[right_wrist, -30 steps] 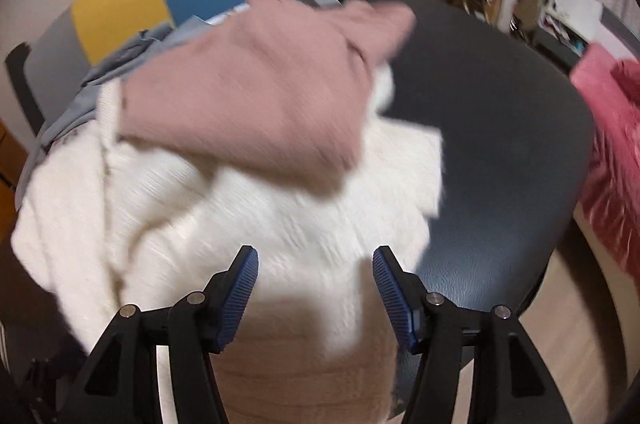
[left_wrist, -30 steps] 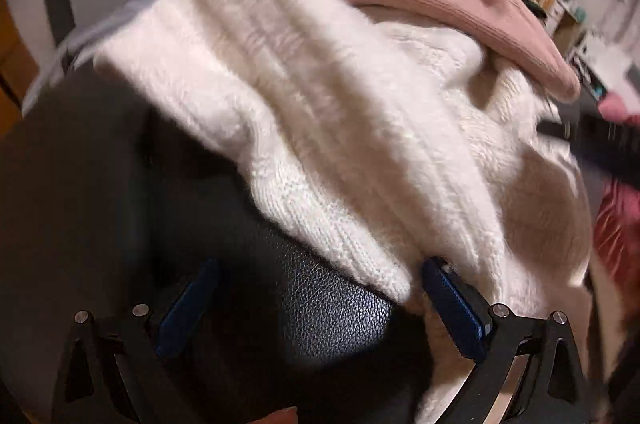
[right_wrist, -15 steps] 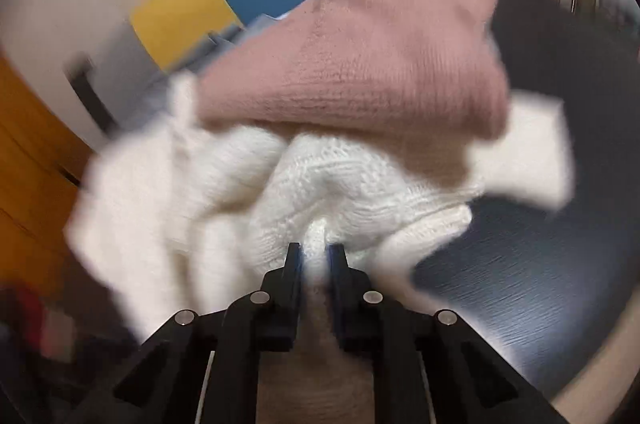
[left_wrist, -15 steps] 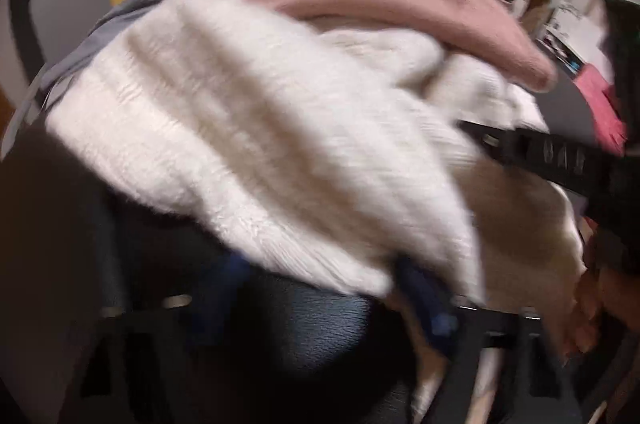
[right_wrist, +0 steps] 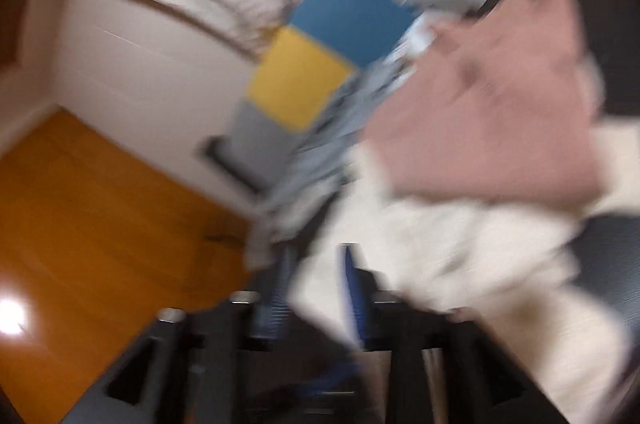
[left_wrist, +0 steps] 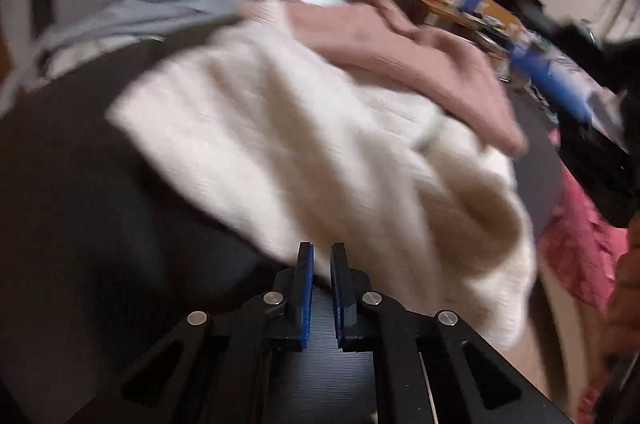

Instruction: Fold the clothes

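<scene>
Left wrist view, left gripper (left_wrist: 321, 256) closing on white sweater (left_wrist: 304, 151) hem, right gripper (right_wrist: 316, 280) opening around it

Dim warm light, motion blur, fisheye vignette

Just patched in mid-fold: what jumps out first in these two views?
A bulky cream knit sweater fills the middle of the left view, heaped on a dark seat with a pink garment lying over its far side. The left claw is closing at the sweater's near hem. Yellow and blue panels stand out behind.
</scene>
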